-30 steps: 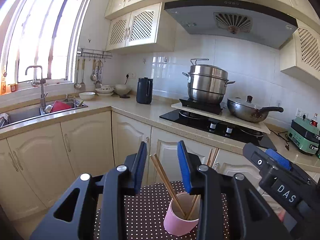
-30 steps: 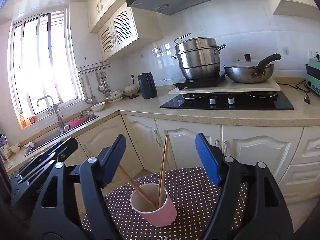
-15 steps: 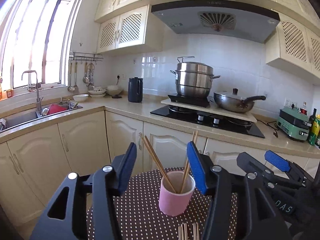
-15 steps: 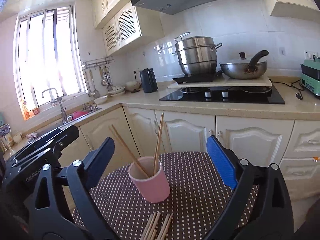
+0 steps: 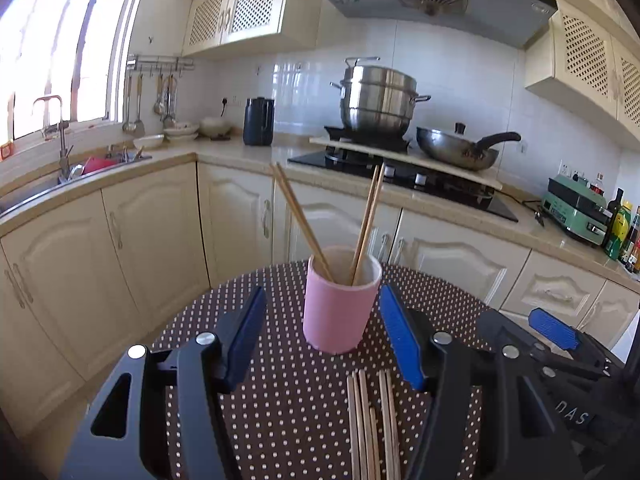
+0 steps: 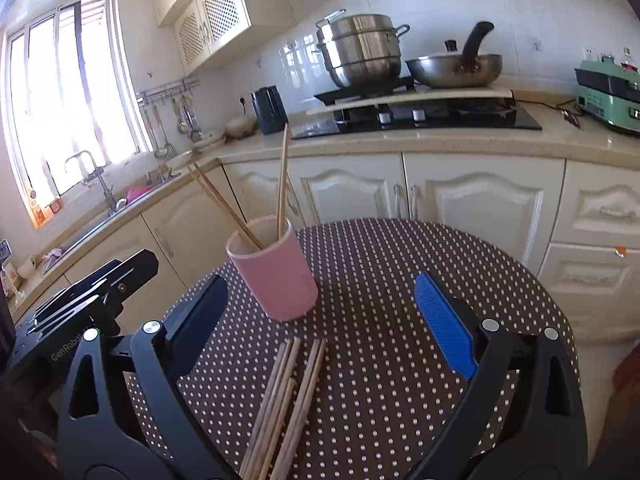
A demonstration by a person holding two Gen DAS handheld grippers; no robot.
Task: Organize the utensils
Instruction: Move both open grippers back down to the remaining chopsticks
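Note:
A pink cup (image 5: 339, 307) (image 6: 276, 270) stands upright on a round table with a brown polka-dot cloth (image 5: 280, 412) (image 6: 400, 280); several wooden chopsticks (image 5: 298, 218) (image 6: 282, 178) lean inside it. More chopsticks (image 5: 370, 424) (image 6: 286, 396) lie loose on the cloth in front of the cup. My left gripper (image 5: 323, 334) hovers just short of the cup, its jaws opening, with nothing between them. My right gripper (image 6: 322, 322) is wide open above the loose chopsticks, to the right of the cup, holding nothing. Each gripper shows at the edge of the other's view.
Cream cabinets (image 5: 152, 248) and a counter wrap behind the table. On the counter stand a stacked steel pot (image 5: 376, 100), a wok (image 5: 460, 152), a black kettle (image 5: 259, 121) and a green appliance (image 5: 576, 208). A sink (image 5: 80, 168) lies under the window at left.
Both grippers have come down and tilted toward the table, so the loose chopsticks came into view. Both sets of jaws have spread wider. The cup has not moved.

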